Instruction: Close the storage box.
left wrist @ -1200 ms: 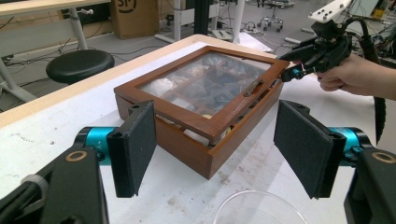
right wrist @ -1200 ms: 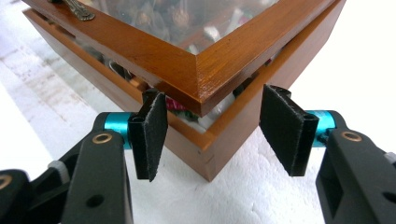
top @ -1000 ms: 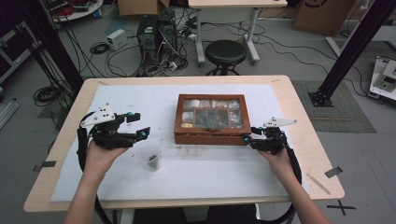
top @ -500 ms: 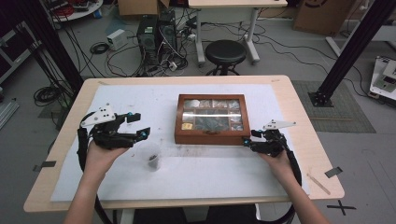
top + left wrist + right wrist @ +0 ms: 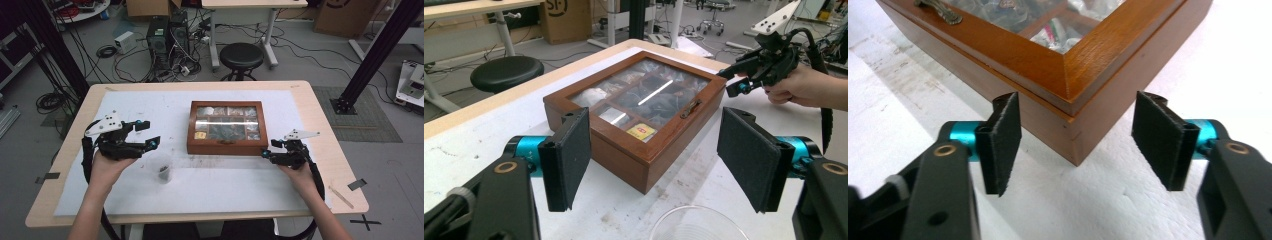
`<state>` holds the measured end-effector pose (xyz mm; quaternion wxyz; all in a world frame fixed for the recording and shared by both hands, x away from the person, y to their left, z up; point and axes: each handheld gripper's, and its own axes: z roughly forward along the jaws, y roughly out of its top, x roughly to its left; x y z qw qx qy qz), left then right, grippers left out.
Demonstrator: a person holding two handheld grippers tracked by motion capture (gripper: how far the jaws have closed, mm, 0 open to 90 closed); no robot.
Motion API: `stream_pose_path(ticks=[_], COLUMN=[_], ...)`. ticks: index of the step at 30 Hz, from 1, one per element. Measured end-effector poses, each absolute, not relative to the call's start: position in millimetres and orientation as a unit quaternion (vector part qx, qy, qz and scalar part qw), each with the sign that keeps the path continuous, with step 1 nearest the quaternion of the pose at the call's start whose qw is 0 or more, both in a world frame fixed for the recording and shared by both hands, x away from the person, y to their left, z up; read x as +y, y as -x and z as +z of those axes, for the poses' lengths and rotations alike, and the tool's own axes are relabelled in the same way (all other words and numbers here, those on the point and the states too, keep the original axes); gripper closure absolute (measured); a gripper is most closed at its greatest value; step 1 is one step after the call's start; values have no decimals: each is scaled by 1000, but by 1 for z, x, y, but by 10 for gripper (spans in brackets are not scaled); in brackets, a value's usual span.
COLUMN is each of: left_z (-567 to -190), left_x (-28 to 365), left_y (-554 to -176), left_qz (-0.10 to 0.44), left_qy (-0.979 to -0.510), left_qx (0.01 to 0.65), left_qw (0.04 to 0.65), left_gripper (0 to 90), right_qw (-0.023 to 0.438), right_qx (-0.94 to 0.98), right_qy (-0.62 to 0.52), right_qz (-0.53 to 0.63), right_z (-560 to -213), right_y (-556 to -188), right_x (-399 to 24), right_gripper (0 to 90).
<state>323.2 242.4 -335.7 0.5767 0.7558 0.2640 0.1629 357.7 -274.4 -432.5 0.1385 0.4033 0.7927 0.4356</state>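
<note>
While the counter [image 5: 310,100] carries a white mat, a glass-lidded wooden box [image 5: 227,128] sits closed at its middle. Left claw [image 5: 148,133] hovers spread left of the box; right claw [image 5: 265,153] spread at its near right corner; a small clear cup [image 5: 163,171] stands near the left claw

The high view looks forward and down over the whole table [image 5: 310,100]. The left gripper view faces the box [image 5: 634,125] from nearby; the right gripper view sits closer (at its corner). All share the box.

Black stool [image 5: 242,56] on cable-strewn floor [image 5: 310,55]
</note>
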Motion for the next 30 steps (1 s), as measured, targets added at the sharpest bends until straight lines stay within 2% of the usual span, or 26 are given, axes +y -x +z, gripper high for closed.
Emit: stream_pose_path(ticks=[11,30], left_z=[-335,-329], left_x=[249,255], left_y=[-324,-332], left_qz=[167,176], left_qy=[-750,-733], left_qx=[265,266], left_qw=[583,600], left_gripper=[293,252], right_qw=[155,213], right_qx=[763,748], right_qy=[-410,-357], right_qz=[475,518], right_z=[-411,-342], right_y=[-351,-346], right_x=[-297,-289], right_gripper=[247,223])
